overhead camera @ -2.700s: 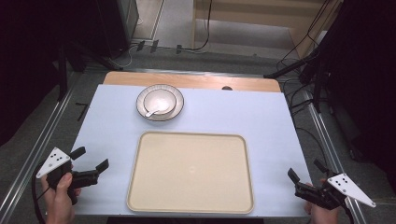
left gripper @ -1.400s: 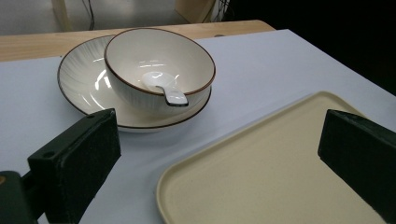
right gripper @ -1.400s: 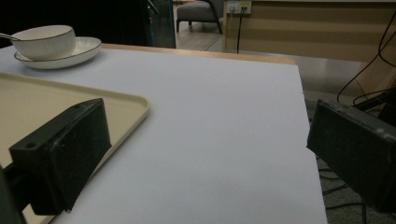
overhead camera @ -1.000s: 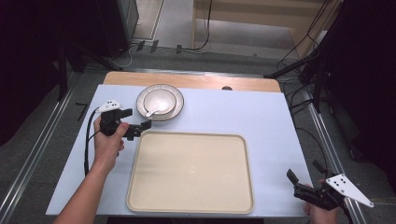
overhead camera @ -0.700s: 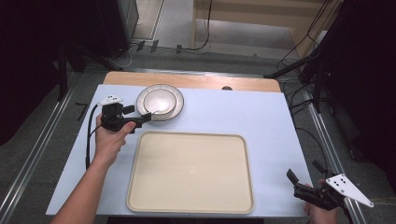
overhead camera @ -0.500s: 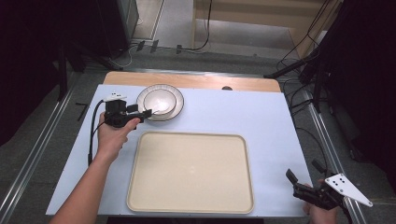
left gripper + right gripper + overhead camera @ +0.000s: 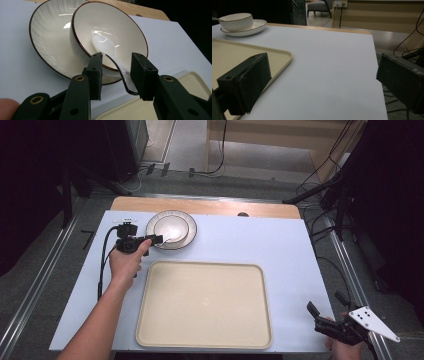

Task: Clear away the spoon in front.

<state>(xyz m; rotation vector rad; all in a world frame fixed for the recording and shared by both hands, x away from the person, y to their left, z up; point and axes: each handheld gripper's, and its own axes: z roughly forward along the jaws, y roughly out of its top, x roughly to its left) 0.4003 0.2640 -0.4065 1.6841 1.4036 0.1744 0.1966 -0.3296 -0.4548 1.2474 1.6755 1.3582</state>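
A white bowl (image 7: 169, 227) with a brown rim sits on a matching plate (image 7: 186, 237) at the far left of the table. A white spoon (image 7: 105, 46) lies in the bowl, its handle hanging over the near rim. My left gripper (image 7: 157, 240) is at that rim, open, with the spoon handle between its jaws (image 7: 116, 72) and close to the right one. A cream tray (image 7: 204, 304) lies bare in the middle. Near the front right corner, my right gripper (image 7: 327, 304) is open and holds nothing (image 7: 322, 87).
White sheet (image 7: 260, 242) covers the table, with a wooden strip (image 7: 210, 206) at the far edge. Metal rails (image 7: 350, 270) run along both sides. Cables (image 7: 320, 185) lie on the floor beyond. In the right gripper view the tray (image 7: 237, 52) is left, the bowl (image 7: 235, 21) far left.
My left gripper has moved from the front left of the table up to the plate, then right, until its jaws reached the bowl's rim and the spoon handle. The right gripper has stayed put.
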